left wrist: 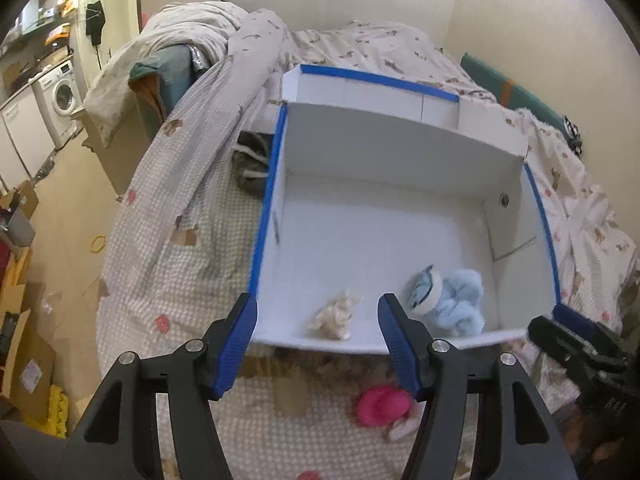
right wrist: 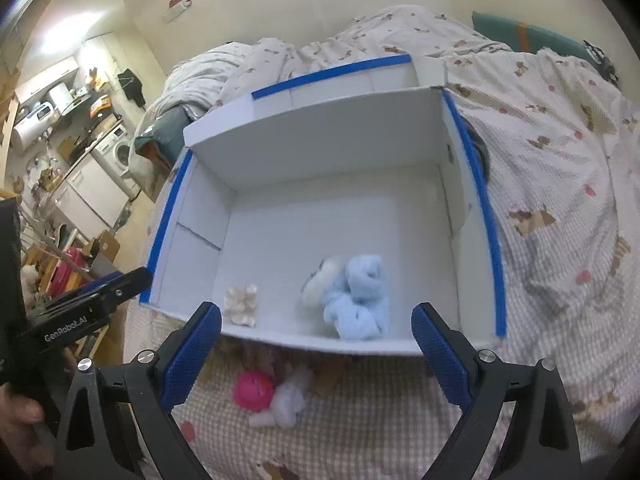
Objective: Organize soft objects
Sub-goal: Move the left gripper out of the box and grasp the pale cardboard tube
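Toy: I saw the pink plush (right wrist: pixel 256 392) on the bed, just below my right gripper (right wrist: pixel 316 354).
Fingers: both pairs were spread, empty; left gripper (left wrist: pixel 318 346) too.
Handling: I judged it light, squashy; pinch its round body.

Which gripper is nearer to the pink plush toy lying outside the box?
Judging loosely, the right. The pink plush toy lies between the right gripper fingers, just ahead. The left gripper has it off by its right finger, slightly to the side.
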A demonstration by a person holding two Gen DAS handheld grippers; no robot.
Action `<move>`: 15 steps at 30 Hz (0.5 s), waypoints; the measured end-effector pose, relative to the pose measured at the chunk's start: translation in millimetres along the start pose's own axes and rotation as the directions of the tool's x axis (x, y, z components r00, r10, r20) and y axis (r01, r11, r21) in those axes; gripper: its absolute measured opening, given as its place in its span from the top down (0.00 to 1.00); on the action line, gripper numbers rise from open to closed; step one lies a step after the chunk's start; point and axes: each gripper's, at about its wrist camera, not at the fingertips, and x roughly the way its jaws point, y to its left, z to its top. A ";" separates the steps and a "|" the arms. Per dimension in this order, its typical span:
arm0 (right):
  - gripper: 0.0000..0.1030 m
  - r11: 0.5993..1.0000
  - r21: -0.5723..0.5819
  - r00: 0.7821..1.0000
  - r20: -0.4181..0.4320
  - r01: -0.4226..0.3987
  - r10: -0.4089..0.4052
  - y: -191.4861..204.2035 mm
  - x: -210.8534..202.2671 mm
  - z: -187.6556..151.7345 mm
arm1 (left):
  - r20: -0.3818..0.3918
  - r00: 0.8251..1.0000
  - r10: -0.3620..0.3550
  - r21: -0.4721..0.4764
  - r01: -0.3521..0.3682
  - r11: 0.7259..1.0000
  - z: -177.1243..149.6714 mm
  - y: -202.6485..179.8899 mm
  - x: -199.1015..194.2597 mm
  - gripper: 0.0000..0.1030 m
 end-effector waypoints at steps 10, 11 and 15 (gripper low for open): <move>0.01 0.999 0.040 0.997 -0.072 -0.002 0.005 -10.6 4.9 -24.0 | -0.041 0.994 0.102 -0.058 -0.105 0.993 -23.2 36.6 -3.0 0.42; 0.01 0.999 0.049 0.996 -0.089 -0.006 0.010 -12.4 7.5 -25.0 | -0.053 0.992 0.113 -0.079 -0.116 0.990 -24.0 42.3 -1.6 0.42; 0.01 0.993 0.115 0.990 -0.139 -0.019 0.035 -20.0 17.6 -26.6 | -0.117 0.986 0.121 -0.162 -0.139 0.977 -29.9 63.3 6.5 0.42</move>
